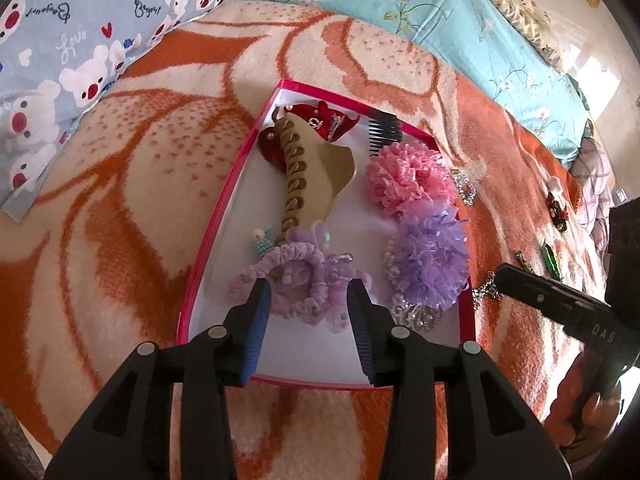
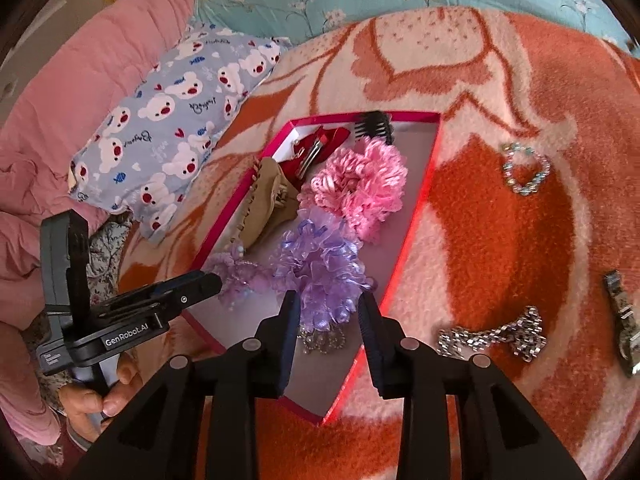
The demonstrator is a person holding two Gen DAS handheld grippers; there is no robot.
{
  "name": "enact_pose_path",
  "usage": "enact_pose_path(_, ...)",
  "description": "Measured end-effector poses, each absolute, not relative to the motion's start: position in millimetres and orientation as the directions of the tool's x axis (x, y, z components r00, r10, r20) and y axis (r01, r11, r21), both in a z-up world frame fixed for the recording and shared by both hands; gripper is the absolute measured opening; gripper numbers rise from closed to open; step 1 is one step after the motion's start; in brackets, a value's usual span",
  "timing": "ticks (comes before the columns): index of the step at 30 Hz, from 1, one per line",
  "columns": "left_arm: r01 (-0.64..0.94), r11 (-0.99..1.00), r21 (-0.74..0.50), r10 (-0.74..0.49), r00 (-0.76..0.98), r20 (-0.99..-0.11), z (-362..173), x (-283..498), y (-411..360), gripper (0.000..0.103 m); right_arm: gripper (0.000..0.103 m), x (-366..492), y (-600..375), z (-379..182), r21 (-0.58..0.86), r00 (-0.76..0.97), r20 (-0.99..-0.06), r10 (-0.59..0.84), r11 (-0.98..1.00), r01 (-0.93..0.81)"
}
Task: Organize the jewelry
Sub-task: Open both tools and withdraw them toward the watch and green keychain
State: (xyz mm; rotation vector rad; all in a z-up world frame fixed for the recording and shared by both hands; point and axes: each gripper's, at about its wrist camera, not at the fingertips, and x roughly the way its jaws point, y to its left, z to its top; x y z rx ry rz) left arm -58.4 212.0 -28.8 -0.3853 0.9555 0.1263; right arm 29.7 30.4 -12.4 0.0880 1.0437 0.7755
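A pink-rimmed box (image 1: 224, 216) (image 2: 416, 216) with a white floor lies on the blanket. It holds a tan claw clip (image 1: 308, 176), a red bow clip (image 1: 320, 120), a black comb (image 1: 384, 130), a pink frilly scrunchie (image 1: 408, 178) (image 2: 360, 188), a purple frilly scrunchie (image 1: 432, 260) (image 2: 320, 272), a lilac scrunchie (image 1: 292, 280) and a silver piece (image 2: 322, 340). My left gripper (image 1: 308, 292) is open and empty over the lilac scrunchie. My right gripper (image 2: 329, 306) is open and empty over the purple scrunchie and silver piece.
On the orange and cream blanket (image 2: 500, 220) right of the box lie a beaded bracelet (image 2: 526, 172), a silver chain bracelet (image 2: 492, 338) and a hair clip (image 2: 622, 320). A bear-print pillow (image 1: 60, 60) and floral bedding (image 1: 460, 20) lie behind.
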Motion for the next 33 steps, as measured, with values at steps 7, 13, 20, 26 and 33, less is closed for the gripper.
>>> enact_pose_path(7,-0.249,0.931,-0.266,-0.072,0.589,-0.805,-18.4,-59.2,200.7,0.037,0.035,30.6,-2.1,-2.2,0.425,0.311,-0.725,0.614,0.755,-0.499)
enact_pose_path(13,-0.209,0.939,-0.272,-0.099,0.595,-0.798,-11.6,-53.6,182.5,0.037,0.036,35.7,-38.7,-5.7,0.421,0.347,-0.732,0.586,0.790,-0.445)
enact_pose_path(20,-0.132,0.956,-0.261,-0.136,0.589,-0.796,-6.1,-44.1,149.0,0.037,0.036,37.1,-82.8,-14.1,0.426,0.376,-0.743,0.553,0.825,-0.372)
enact_pose_path(26,-0.075,0.964,-0.256,-0.167,0.580,-0.798,-1.8,-35.4,122.8,0.037,0.036,34.6,-118.8,-15.8,0.425,0.408,-0.746,0.527,0.847,-0.319)
enact_pose_path(33,0.003,0.968,-0.251,-0.211,0.556,-0.804,-1.8,-24.0,85.5,0.037,0.036,31.6,-164.4,-17.9,0.418,0.449,-0.751,0.484,0.875,-0.245)
